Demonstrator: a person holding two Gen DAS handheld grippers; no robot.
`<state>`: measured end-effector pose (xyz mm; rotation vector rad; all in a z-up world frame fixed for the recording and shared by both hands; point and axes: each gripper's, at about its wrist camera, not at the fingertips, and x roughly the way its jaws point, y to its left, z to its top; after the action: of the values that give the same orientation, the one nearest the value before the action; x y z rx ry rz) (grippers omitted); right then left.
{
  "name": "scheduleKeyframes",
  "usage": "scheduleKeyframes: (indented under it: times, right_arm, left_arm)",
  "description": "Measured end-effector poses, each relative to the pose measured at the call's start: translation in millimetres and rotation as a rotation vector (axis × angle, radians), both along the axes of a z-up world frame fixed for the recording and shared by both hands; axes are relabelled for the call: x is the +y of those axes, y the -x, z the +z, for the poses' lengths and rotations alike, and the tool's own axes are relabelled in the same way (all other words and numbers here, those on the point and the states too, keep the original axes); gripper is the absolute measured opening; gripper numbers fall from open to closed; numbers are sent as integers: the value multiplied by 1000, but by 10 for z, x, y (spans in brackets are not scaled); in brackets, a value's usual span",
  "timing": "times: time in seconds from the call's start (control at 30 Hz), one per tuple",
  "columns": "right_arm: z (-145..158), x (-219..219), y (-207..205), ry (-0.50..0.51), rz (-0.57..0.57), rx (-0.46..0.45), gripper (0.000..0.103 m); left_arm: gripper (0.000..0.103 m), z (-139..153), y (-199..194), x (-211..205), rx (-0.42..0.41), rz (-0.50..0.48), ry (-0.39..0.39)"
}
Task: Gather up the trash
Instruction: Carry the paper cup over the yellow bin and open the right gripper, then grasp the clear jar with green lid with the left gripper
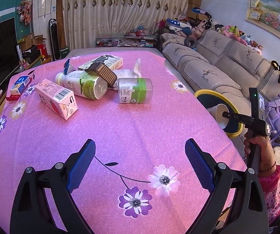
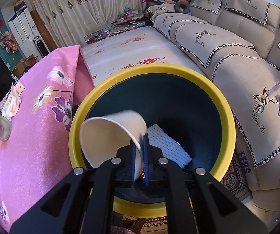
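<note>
Right wrist view: your right gripper [image 2: 139, 152] is clamped on the rim of a white paper cup [image 2: 110, 134], blue pads pinching the cup wall from inside and outside. The cup lies tilted on its side, mouth toward the camera, above the opening of a round dark-blue waste bin with a yellow rim [image 2: 225, 117]. Inside the bin, just right of the cup, rests a piece of white foam netting [image 2: 167, 146].

Left wrist view: your left gripper [image 1: 140, 156] hovers wide open and empty over the near part of a pink flowered tablecloth [image 1: 130, 120]. Farther across the cloth sits a cluster of trash: a pink strawberry drink carton [image 1: 56, 98] at the near left, a white bottle with a green label [image 1: 81, 84] on its side beyond it, a clear jar with a green band [image 1: 135, 90] on its side to the right, a brown ribbed plastic tray [image 1: 104, 74] leaning on the bottle, and a black-and-cream carton [image 1: 102, 62] at the far side beside a crumpled white tissue [image 1: 128, 72]. A small blue-and-white carton [image 1: 20, 84] lies at the far left edge. A grey sofa with deer-print covers [image 1: 218, 62] runs along the right.
</note>
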<state>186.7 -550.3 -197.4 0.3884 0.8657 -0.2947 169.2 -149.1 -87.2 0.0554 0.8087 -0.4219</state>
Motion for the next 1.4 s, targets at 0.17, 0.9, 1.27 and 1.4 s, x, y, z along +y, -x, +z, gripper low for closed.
scheduleKeyframes:
  times: [0.17, 0.9, 1.27, 1.4]
  right_arm:
    - [35, 8, -11, 0, 1, -7, 13]
    - [186, 75, 13, -15, 23, -54, 18]
    - [182, 10, 50, -32, 27, -70, 18]
    - [155, -9, 41, -39, 27, -66, 18]
  left_arm:
    - [92, -44, -23, 4, 10, -1, 0]
    - [96, -337, -948, -432, 55, 5, -63]
    - [96, -488, -1517, -625, 94, 31, -90]
    - [96, -554, -1574, -660, 97, 38, -100]
